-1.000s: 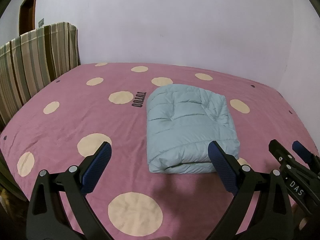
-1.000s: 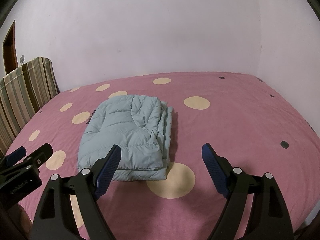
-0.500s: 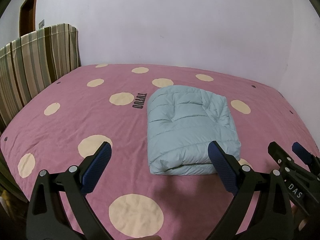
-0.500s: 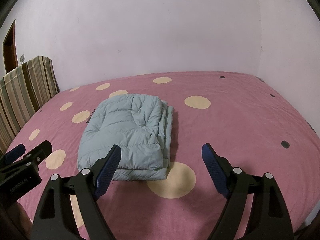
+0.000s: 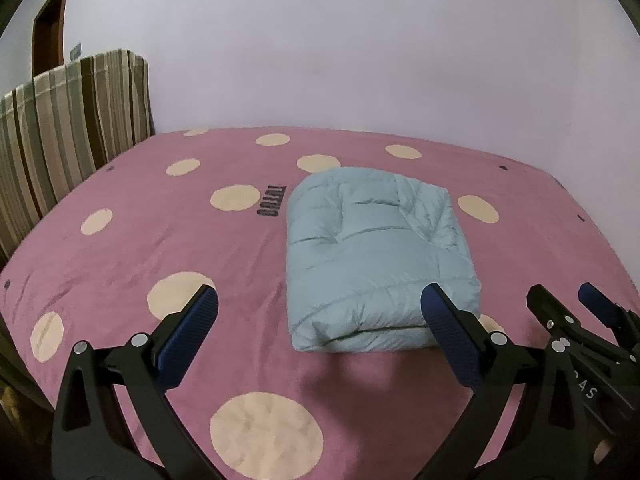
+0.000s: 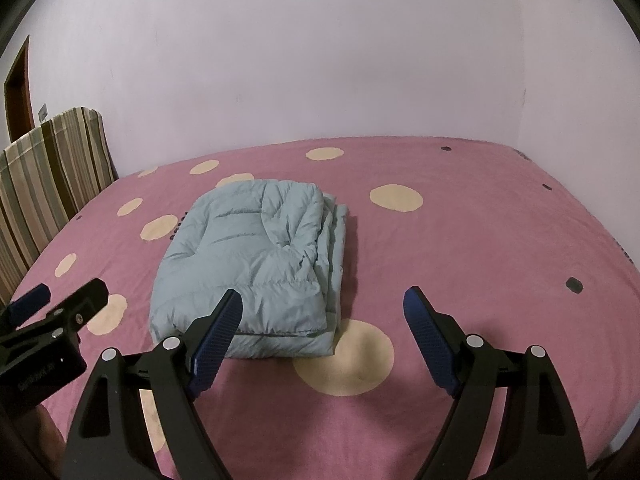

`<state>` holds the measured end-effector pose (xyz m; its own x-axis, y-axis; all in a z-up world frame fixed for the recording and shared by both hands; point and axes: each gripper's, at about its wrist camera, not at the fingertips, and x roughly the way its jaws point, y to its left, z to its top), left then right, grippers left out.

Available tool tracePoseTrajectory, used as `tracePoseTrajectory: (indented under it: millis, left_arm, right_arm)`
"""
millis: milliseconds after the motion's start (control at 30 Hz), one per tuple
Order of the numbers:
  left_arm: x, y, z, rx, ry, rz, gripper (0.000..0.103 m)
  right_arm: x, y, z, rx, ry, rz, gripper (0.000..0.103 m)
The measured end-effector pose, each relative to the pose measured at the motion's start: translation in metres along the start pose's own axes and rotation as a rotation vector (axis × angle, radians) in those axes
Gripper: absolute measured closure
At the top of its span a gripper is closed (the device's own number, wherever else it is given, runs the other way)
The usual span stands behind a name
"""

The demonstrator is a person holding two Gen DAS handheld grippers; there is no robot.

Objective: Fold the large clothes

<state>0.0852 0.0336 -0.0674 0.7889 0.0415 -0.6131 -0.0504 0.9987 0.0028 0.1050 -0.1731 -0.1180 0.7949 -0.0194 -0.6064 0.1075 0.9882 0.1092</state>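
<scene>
on the bed (image 5: 132, 264), in the left wrist view, lies one pale blue puffer jacket (image 5: 376, 252), folded into a thick rectangular bundle right of the middle, its folded edge toward the camera. the pink cover carries cream dots: eleven can be counted here, some partly hidden, plus one line of dark lettering (image 5: 274, 202) just left of the jacket. the left gripper (image 5: 320, 320) hangs above the near part of the bed with its two blue-padded fingers (image 5: 186, 340) spread wide and nothing between them; the right-hand pad overlaps the jacket's near corner in the picture, but whether it touches cannot be told. at the right edge the right gripper (image 5: 572, 308) shows from the side, two fingers apart and free. one striped headboard (image 5: 68, 128) stands at the left, with one brown door (image 5: 50, 32) behind it, and one white wall (image 5: 340, 48) runs behind the bed.

in the right wrist view the same single jacket (image 6: 256, 264) sits left of the middle, its stacked layers showing along the right side. the right gripper (image 6: 322, 314) has both fingers (image 6: 430, 340) released and wide, empty, above the cover; the left pad overlaps the jacket's near edge in the picture. one big cream dot (image 6: 352, 364) lies just beside the jacket's near right corner. the left gripper (image 6: 60, 296) pokes in at the left edge, fingers apart. the headboard (image 6: 48, 172) stands at the left.
</scene>
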Motion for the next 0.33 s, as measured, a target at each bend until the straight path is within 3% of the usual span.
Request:
tracePoseTrajectory:
  millis: [333]
  left_arm:
    - [0.038, 0.026, 0.003, -0.038, 0.063, 0.036, 0.002]
  right_arm:
    - [0.026, -0.028, 0.002, 0.018, 0.025, -0.032, 0.021]
